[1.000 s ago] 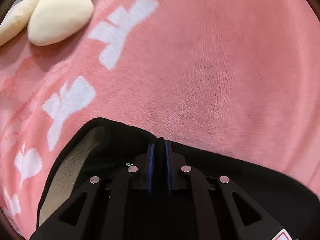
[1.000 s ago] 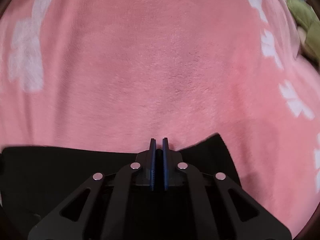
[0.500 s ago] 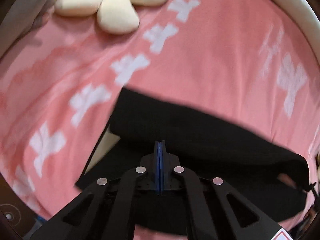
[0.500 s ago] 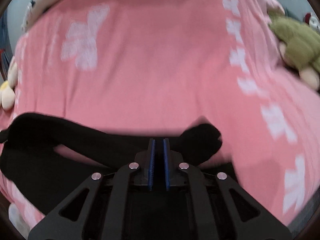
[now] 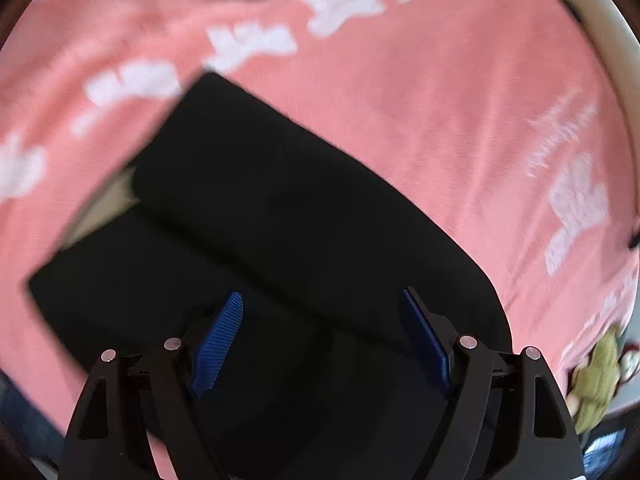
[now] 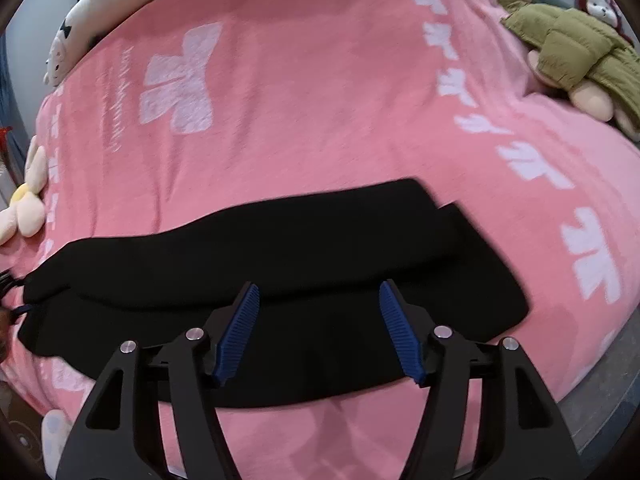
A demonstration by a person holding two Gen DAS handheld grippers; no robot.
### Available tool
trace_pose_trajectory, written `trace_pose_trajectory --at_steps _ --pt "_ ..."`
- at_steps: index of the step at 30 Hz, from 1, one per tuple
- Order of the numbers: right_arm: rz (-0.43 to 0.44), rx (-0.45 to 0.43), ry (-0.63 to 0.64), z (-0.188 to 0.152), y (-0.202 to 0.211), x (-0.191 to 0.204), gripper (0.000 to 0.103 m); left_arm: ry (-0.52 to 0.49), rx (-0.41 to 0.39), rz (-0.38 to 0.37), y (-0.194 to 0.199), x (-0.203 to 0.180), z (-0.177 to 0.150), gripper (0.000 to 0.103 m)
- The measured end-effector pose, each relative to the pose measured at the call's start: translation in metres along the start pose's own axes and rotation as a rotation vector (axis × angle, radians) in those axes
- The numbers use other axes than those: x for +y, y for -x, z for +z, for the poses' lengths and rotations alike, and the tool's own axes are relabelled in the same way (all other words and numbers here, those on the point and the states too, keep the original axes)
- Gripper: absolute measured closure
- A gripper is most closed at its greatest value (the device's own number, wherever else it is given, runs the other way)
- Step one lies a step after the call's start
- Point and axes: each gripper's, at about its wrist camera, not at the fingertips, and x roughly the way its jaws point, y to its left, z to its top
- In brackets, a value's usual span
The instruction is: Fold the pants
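The bed had a pink fleece blanket point(image 6: 320, 92) with white bow-ish prints spread over it. Lying flat on that were the black pants point(image 6: 280, 256), folded over lengthwise so one layer sat on top of the other, running across the near part of the bed. A plush doll in an olive puffer jacket point(image 6: 576, 52) was off at the far right edge, a cream flower-shaped cushion point(image 6: 28, 208) at the left edge, and a long white pillow point(image 6: 104, 12) ran along the far side.
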Motion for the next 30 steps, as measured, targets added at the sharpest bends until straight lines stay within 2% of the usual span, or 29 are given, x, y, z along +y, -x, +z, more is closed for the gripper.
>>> trace_pose_trajectory --at_steps 2,3,4,5,6,7,9,13,15,16,17,18,19,20,22,23,24,26,28,30 --pt "0.013 0.006 -0.008 -0.006 -0.002 0.004 0.041 0.061 0.01 0.011 -0.016 0.002 0.008 0.03" --pt "0.011 0.011 -0.018 -0.01 -0.004 0.005 0.041 0.077 -0.019 0.021 -0.014 0.001 0.01 0.045" --pt "0.009 0.019 -0.029 -0.012 -0.006 0.005 0.041 0.064 -0.032 0.031 -0.01 -0.003 0.013 0.067" --pt "0.008 0.022 -0.041 -0.014 -0.007 0.004 0.041 0.041 -0.016 0.015 -0.007 -0.005 0.015 0.098" --pt "0.01 0.025 -0.068 -0.017 -0.007 0.001 0.041 0.041 -0.015 -0.023 0.0 -0.005 0.015 0.099" --pt "0.017 0.028 -0.087 -0.019 -0.006 -0.002 0.041 0.053 -0.048 -0.057 0.017 -0.002 0.013 0.099" --pt "0.041 0.026 -0.147 -0.02 -0.005 -0.014 0.041 0.019 -0.072 -0.08 0.04 -0.001 0.006 0.099" --pt "0.11 0.021 -0.297 -0.006 -0.02 -0.042 0.04 -0.007 -0.044 -0.07 0.053 0.009 -0.005 0.099" --pt "0.143 0.021 -0.361 0.007 -0.036 -0.052 0.036 -0.006 -0.037 -0.07 0.054 0.014 -0.009 0.099" --pt "0.13 0.032 -0.373 0.014 -0.046 -0.055 0.035 -0.004 -0.034 -0.064 0.053 0.014 -0.01 0.099" --pt "0.105 0.04 -0.378 0.018 -0.054 -0.056 0.041 -0.006 -0.03 -0.06 0.051 0.013 -0.01 0.099" --pt "0.083 0.046 -0.383 0.026 -0.066 -0.058 0.052 -0.012 -0.03 -0.05 0.05 0.011 -0.01 0.099" --pt "0.08 0.05 -0.384 0.032 -0.073 -0.06 0.095 -0.024 -0.032 -0.035 0.051 0.009 -0.009 0.099" --pt "0.096 0.059 -0.392 0.043 -0.077 -0.06 0.1 -0.037 -0.036 -0.025 0.053 0.006 -0.007 0.099" --pt "0.136 -0.014 -0.366 0.063 -0.056 -0.055 0.1 -0.065 -0.049 -0.044 0.071 0.0 -0.002 0.099" --pt "0.151 -0.075 -0.308 0.077 -0.031 -0.046 0.1 -0.075 -0.059 -0.053 0.082 -0.003 0.0 0.099" --pt "0.165 -0.1 -0.28 0.083 -0.017 -0.042 0.1 -0.085 -0.062 -0.064 0.093 -0.005 0.002 0.099" --pt "0.14 -0.132 -0.216 0.086 0.009 -0.044 0.1 -0.114 -0.05 -0.04 0.106 -0.005 -0.001 0.099" --pt "0.088 -0.074 -0.24 0.076 0.002 -0.063 0.1 -0.161 -0.022 0.047 0.1 0.003 -0.01 0.099" --pt "0.036 0.045 -0.267 0.05 -0.025 -0.087 0.1 -0.167 0.046 0.106 0.074 0.022 -0.021 0.097"
